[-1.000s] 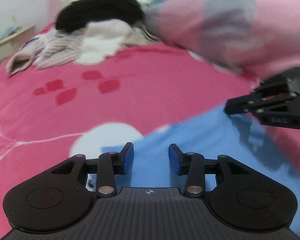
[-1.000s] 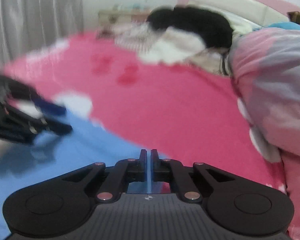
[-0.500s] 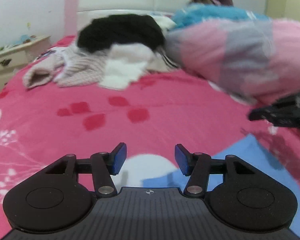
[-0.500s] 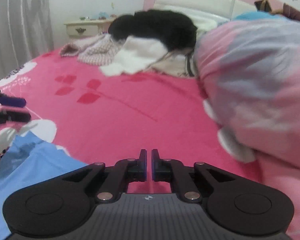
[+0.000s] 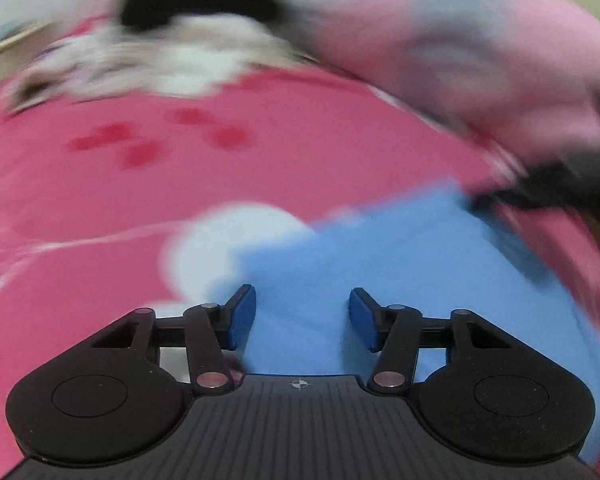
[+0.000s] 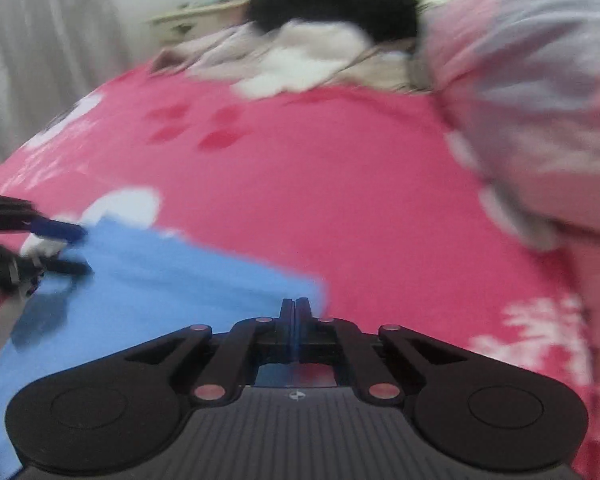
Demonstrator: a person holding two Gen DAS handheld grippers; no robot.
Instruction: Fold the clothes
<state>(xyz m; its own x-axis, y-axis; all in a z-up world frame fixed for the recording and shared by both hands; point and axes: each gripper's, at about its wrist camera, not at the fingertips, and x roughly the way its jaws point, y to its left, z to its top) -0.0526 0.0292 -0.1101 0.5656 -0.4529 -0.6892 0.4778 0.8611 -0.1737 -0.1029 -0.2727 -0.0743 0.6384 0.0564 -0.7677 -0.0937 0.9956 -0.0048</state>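
Observation:
A light blue garment (image 5: 380, 256) lies flat on the pink flowered bedspread (image 5: 260, 168). My left gripper (image 5: 302, 316) hangs just above its near-left part, jaws open, and nothing is between the blue pads. In the right wrist view that gripper (image 6: 80, 250) shows at the garment's (image 6: 160, 280) far left edge. My right gripper (image 6: 296, 304) is shut, its tips over the garment's right corner. Blur hides whether any cloth is pinched there. The left wrist view shows the right gripper (image 5: 480, 200) as a dark smear by that corner.
A heap of unfolded clothes, black (image 6: 332, 0) on white and striped pieces, lies at the head of the bed. A thick pink and grey quilt (image 6: 540, 100) bulges along the right side. A pale nightstand (image 6: 196, 20) and a grey curtain (image 6: 40, 40) stand beyond the bed's left edge.
The left jaws stand wider than a second ago. Both cameras tipped up, then back down. Both grippers are over the blue garment again, the right one at its corner.

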